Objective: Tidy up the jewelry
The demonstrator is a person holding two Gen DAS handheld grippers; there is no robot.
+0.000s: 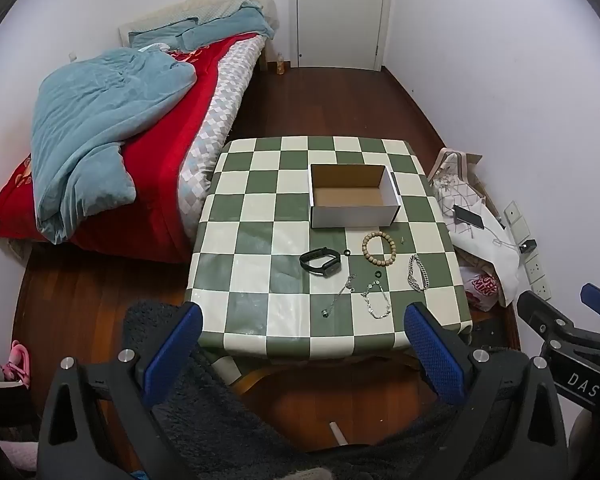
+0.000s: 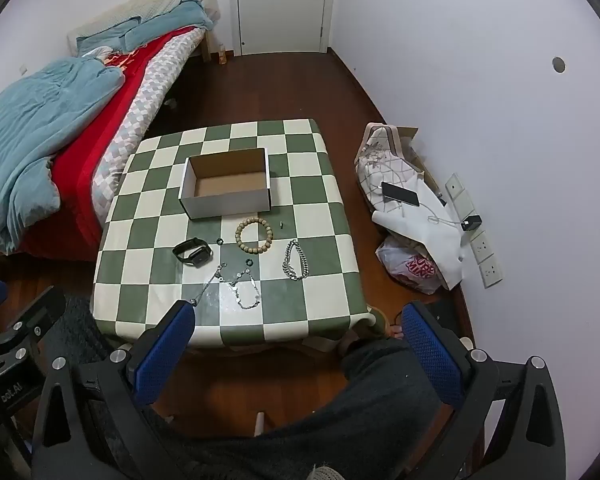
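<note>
An open, empty cardboard box point(image 1: 352, 196) point(image 2: 226, 184) stands on the green-and-white checkered table point(image 1: 260, 208) point(image 2: 320, 200). In front of it lie a black smart band point(image 1: 320, 262) point(image 2: 192, 252), a wooden bead bracelet point(image 1: 379, 246) point(image 2: 254, 234), a chunky silver chain point(image 1: 417, 273) point(image 2: 295, 261), a thin silver bracelet point(image 1: 376, 300) point(image 2: 246, 290), a thin necklace point(image 1: 340, 292) point(image 2: 210, 282) and small dark rings point(image 1: 378, 274) point(image 2: 249, 262). My left gripper point(image 1: 302, 344) and right gripper point(image 2: 298, 344) are both open and empty, held above the table's near edge.
A bed point(image 1: 112, 140) with a blue duvet stands left of the table. Bags, a phone point(image 2: 400, 193) and wall sockets lie on the right by the wall. A closed door point(image 1: 340, 12) is at the back. The right gripper's body point(image 1: 572, 340) shows at the left view's right edge.
</note>
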